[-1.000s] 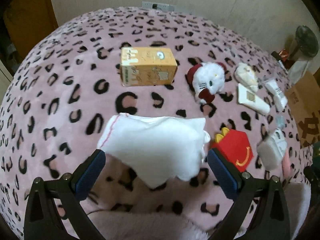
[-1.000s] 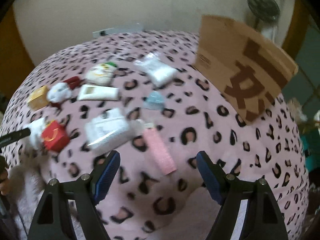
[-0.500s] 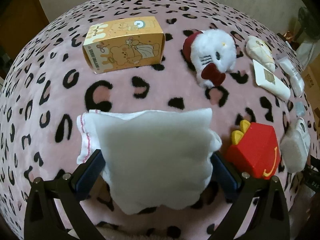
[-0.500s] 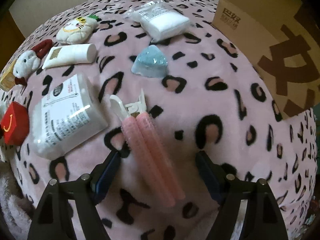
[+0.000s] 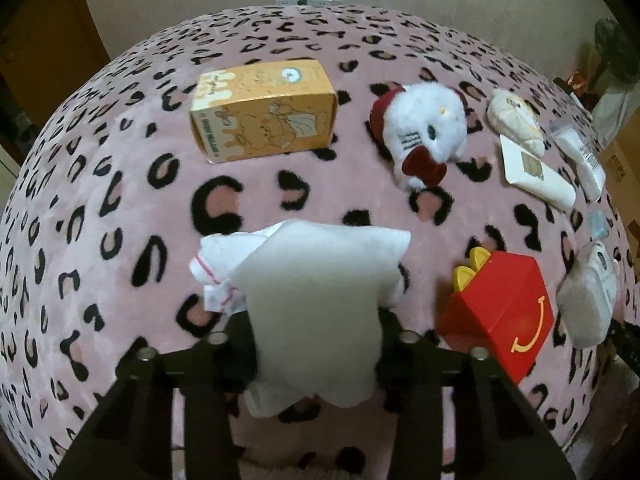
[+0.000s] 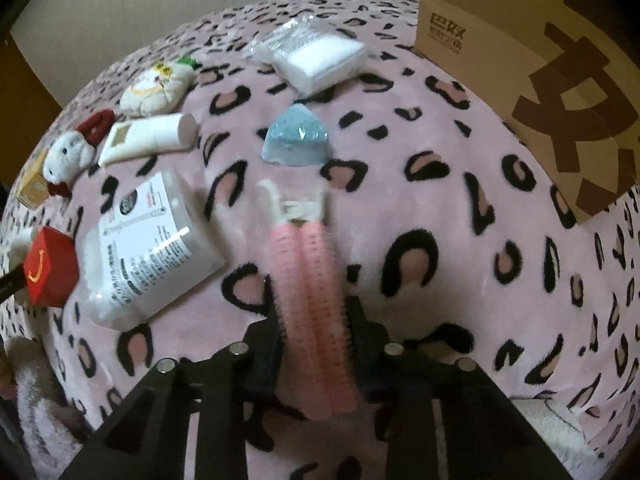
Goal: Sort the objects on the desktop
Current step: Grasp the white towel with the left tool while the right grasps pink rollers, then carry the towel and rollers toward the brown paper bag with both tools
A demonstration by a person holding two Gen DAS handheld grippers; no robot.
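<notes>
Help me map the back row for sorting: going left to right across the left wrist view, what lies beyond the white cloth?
Yellow cartoon box → white plush cat with red bow → cream plush → white tube → clear packet of white pads.

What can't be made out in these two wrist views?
- Left wrist: left gripper pads, closing, hidden behind the white cloth they pinch.
- Right wrist: pink hair rollers, motion-blurred clip end.
- Right wrist: cardboard box, cut off by frame edge.
- Right wrist: white pouch label, print too small.
</notes>
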